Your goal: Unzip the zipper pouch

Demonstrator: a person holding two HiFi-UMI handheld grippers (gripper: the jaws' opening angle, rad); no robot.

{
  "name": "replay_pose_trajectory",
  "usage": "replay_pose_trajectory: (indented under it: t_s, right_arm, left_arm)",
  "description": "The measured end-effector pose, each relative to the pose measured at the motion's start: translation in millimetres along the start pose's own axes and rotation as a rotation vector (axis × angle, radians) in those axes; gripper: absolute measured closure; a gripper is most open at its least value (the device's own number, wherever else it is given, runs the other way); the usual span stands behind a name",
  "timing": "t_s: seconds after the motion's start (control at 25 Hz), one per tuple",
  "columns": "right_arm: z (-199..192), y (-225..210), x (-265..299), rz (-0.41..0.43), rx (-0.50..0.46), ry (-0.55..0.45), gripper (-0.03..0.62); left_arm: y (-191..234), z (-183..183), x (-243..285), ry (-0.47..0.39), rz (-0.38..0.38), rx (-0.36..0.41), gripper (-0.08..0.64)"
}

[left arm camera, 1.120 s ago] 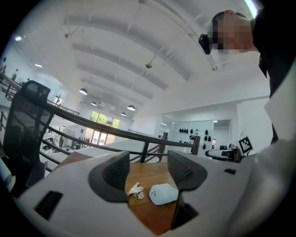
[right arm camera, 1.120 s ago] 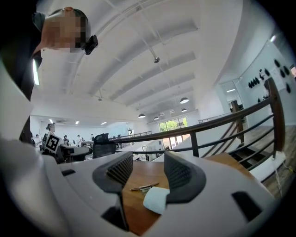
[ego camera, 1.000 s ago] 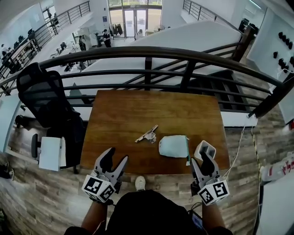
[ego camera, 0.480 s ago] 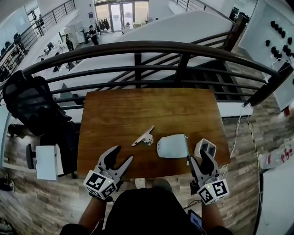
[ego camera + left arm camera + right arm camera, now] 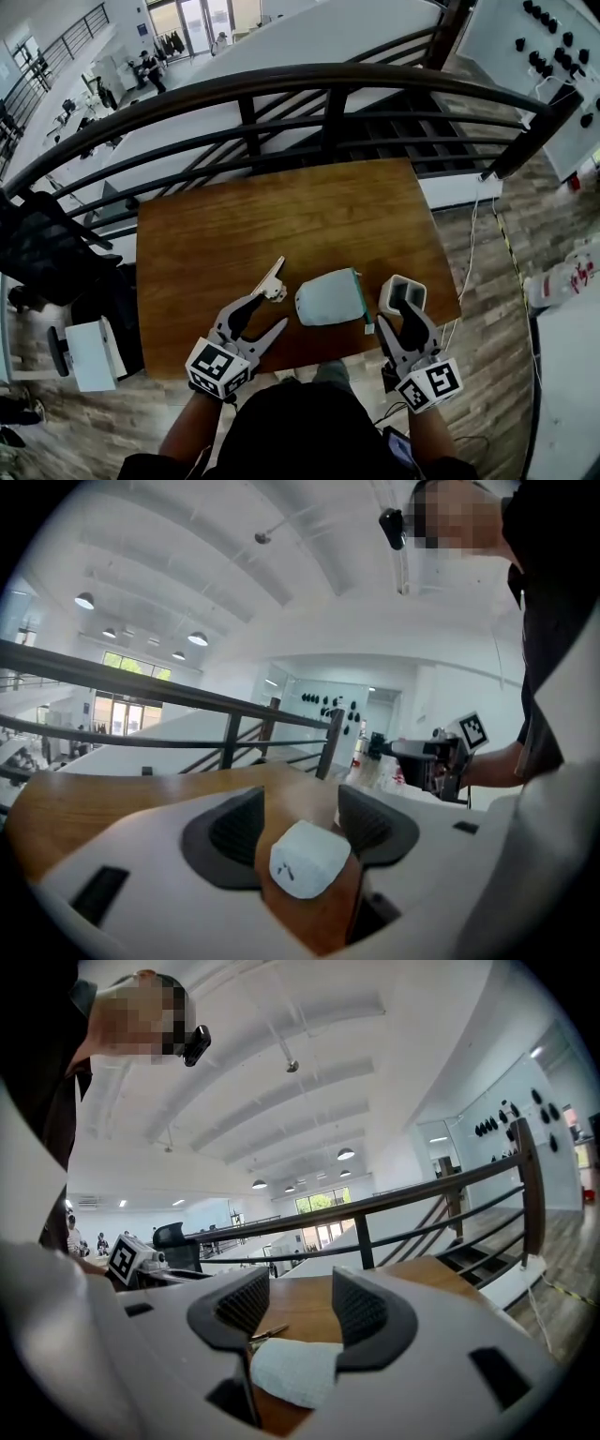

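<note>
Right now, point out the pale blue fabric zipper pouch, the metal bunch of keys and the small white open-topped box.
Zipper pouch [image 5: 326,298]: head view, middle of its fabric face.
Bunch of keys [image 5: 270,280]: head view, middle of the bunch.
White box [image 5: 386,292]: head view, its left wall.

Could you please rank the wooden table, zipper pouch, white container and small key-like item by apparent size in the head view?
1. wooden table
2. zipper pouch
3. white container, partly hidden behind the right gripper
4. key-like item: slim, yet about as long as the container, so the last two are uncertain.
</note>
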State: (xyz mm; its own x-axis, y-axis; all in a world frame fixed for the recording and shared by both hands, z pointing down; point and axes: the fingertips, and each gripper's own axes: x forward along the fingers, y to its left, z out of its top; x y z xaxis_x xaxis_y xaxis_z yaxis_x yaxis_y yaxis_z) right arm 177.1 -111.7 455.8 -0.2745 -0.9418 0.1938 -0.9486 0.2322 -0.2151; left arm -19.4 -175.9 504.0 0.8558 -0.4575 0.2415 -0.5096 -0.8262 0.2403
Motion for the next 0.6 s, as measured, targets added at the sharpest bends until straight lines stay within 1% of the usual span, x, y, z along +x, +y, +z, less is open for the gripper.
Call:
replay_pose_trajectory:
  t_s: [0.12,0.24,0.36,0.48,0.56,0.6]
  right_arm:
    - [-4.8,-13.0,3.3,-0.015,0.022,0.013,0.386]
    - [-9.8,-27.3,2.3,-0.033,0.043,0.024,0.387]
    - [-15.2,-38.8,-3.8,-0.054,0.06,0.038,0.387]
    - [-20.3,-48.1,-11.0,-0.078,0.069,0.054,0.387]
    - [-22.5,-55.0,-15.6,-0.093,0.077,0.057,0.388]
    - [-22.6,-58.1,-17.9,-0.098,0.083,0.054,0.388]
  left_arm:
    - [-9.7,-15.7,33.6,0.09,-0.062,0.044,0.305]
    - [-20.4,-46.3,68.5,0.243,-0.12,0.1,0.307]
    - [-33.5,-76.2,93.2,0.386,-0.171,0.202,0.305]
    - [-41.8,-92.9,109.5,0.456,-0.195,0.282,0.305]
    - [-49.4,-98.8,120.6,0.49,-0.22,0.306,0.305]
    - [-54.5,-101.8,126.6,0.514,-0.239,0.303,0.305]
